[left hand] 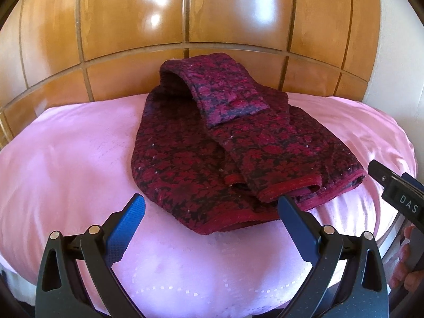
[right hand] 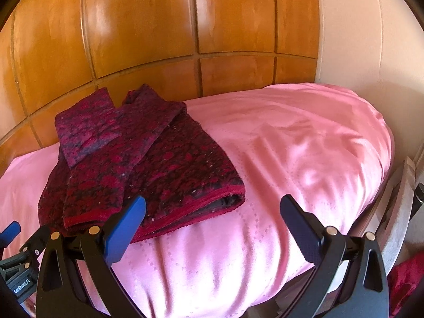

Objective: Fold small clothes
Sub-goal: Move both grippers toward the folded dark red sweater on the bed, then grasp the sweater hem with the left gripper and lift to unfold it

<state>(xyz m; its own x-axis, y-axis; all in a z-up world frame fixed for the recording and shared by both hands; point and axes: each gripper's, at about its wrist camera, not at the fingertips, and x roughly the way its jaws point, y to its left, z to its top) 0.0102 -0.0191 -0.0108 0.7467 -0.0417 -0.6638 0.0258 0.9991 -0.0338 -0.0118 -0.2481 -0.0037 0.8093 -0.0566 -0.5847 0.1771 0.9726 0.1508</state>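
Our left tongs (left hand: pixel 210 208) gape wide, holding nothing, just short of the red patterned garment (left hand: pixel 212 156), sleeves folded in, on the pink bed (left hand: pixel 79 159). Our right tongs (right hand: pixel 212 209) gape too. Next, probably: pinch the hem and fold it up.

the left claw (left hand: pixel 210 208), a black hinged frame with two blue ribbed pads, stands with its fingers spread wide and nothing between them, pointing forward and slightly down. the right claw (right hand: pixel 212 209), of the same black-and-blue build, is likewise spread wide with nothing held. in the left wrist view the right claw's black body shows at the right edge, with the person's bare hand (left hand: pixel 404 261) gripping its handle.
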